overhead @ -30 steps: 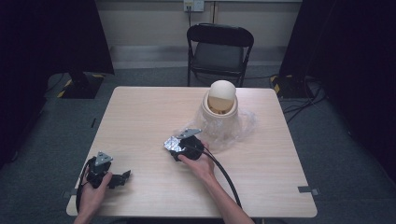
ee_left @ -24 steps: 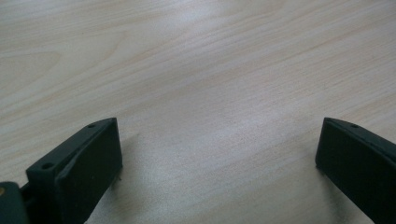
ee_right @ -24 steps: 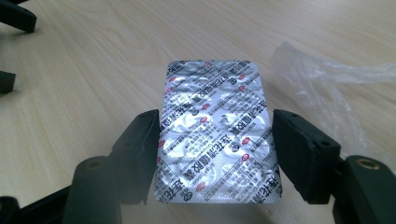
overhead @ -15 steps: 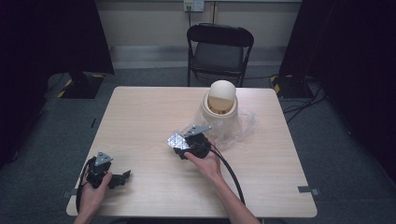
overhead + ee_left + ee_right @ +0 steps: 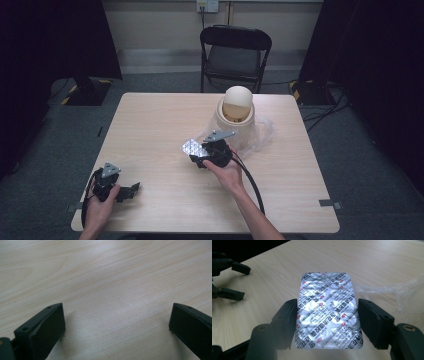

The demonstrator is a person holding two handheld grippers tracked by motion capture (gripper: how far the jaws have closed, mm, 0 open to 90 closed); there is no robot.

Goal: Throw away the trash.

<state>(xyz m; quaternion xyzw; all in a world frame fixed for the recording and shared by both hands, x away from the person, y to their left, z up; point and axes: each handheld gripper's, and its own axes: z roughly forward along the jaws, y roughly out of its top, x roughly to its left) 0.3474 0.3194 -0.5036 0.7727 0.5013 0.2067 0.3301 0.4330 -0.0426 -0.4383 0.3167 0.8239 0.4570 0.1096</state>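
Observation:
A silver foil blister pack (image 5: 327, 315) with red and black print stands between the two black jaws of my right gripper (image 5: 328, 323), which is shut on its long edges. In the high view this gripper (image 5: 201, 154) holds the pack (image 5: 191, 147) just above the middle of the pale wood table (image 5: 150, 125). My left gripper (image 5: 131, 189) rests near the table's front left corner. Its jaws are spread wide over bare wood (image 5: 117, 322), with nothing between them.
A beige round-topped container (image 5: 236, 106) stands right of centre at the back, with crumpled clear plastic (image 5: 260, 132) around its base, close to the right gripper. A black folding chair (image 5: 235, 50) stands behind the table. The left gripper (image 5: 229, 280) also appears far off in the right gripper view.
My right gripper has shifted slightly to the right and away from the person, carrying the blister pack closer to the container. The left gripper has stayed in place.

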